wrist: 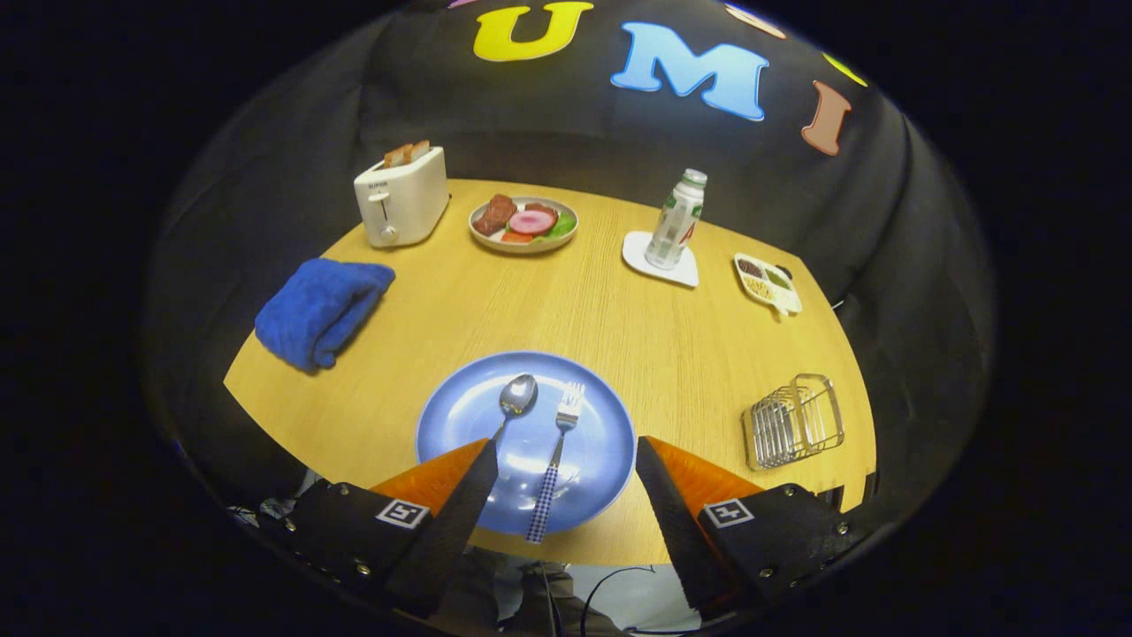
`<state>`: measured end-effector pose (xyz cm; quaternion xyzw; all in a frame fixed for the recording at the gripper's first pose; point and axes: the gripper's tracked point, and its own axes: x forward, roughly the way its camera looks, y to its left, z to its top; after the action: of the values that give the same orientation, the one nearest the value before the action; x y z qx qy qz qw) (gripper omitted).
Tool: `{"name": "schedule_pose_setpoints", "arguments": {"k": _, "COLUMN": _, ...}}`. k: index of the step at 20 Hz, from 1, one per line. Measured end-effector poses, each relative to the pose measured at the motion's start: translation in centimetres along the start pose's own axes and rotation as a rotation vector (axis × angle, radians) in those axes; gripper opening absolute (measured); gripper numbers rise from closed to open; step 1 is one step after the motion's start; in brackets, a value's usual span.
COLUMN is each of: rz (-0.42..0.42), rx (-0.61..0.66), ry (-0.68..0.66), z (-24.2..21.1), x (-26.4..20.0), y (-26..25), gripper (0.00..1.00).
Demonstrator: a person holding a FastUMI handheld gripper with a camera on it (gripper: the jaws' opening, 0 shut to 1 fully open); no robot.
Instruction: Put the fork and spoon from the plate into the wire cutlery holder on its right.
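step: approach, nothing picked yet; fork and spoon both on the plate.
tongs: tongs (562,456) spread wide and empty, hovering over the near rim of the plate (451,416).
fork: fork (555,460) lies between the fingers, tines away, checked handle reaching over the near rim.
spoon: spoon (516,395) just left of the fork, bowl away; its handle seems to run under the left finger, hard to tell.
holder: wire cutlery holder (792,421) empty, right of the plate, near the worktop (619,318) edge.
next: drop lower, centre on the fork handle, close, lift, carry right to the holder.
risk: thin handle flat on the plate, easy to slip.
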<state>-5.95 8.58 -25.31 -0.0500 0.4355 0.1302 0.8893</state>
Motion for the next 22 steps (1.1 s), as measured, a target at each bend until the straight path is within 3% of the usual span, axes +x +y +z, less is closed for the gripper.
{"name": "schedule_pose_setpoints", "arguments": {"k": 5, "rz": 0.044, "rx": -0.008, "ry": 0.139, "z": -3.6, "x": 2.2, "y": 0.8, "gripper": 0.96}}
{"name": "schedule_pose_setpoints", "arguments": {"k": 7, "rz": 0.04, "rx": -0.036, "ry": 0.171, "z": -4.3, "x": 3.0, "y": 0.7, "gripper": 0.91}}
{"name": "schedule_pose_setpoints", "arguments": {"k": 8, "rz": 0.045, "rx": -0.046, "ry": 0.197, "z": -4.8, "x": 3.5, "y": 0.8, "gripper": 0.83}}
{"name": "schedule_pose_setpoints", "arguments": {"k": 9, "rz": 0.048, "rx": -0.062, "ry": 0.214, "z": -5.3, "x": 4.4, "y": 1.0, "gripper": 0.82}}
{"name": "schedule_pose_setpoints", "arguments": {"k": 12, "rz": 0.034, "rx": -0.092, "ry": 0.28, "z": -6.1, "x": 4.7, "y": 0.7, "gripper": 0.42}}
{"name": "schedule_pose_setpoints", "arguments": {"k": 18, "rz": 0.03, "rx": -0.131, "ry": 0.357, "z": -8.1, "x": 6.8, "y": 0.8, "gripper": 0.42}}
{"name": "schedule_pose_setpoints", "arguments": {"k": 20, "rz": 0.058, "rx": -0.113, "ry": 0.348, "z": -6.7, "x": 6.1, "y": 1.1, "gripper": 0.11}}
{"name": "schedule_pose_setpoints", "arguments": {"k": 22, "rz": 0.079, "rx": -0.131, "ry": 0.35, "z": -6.1, "x": 6.4, "y": 1.3, "gripper": 0.11}}
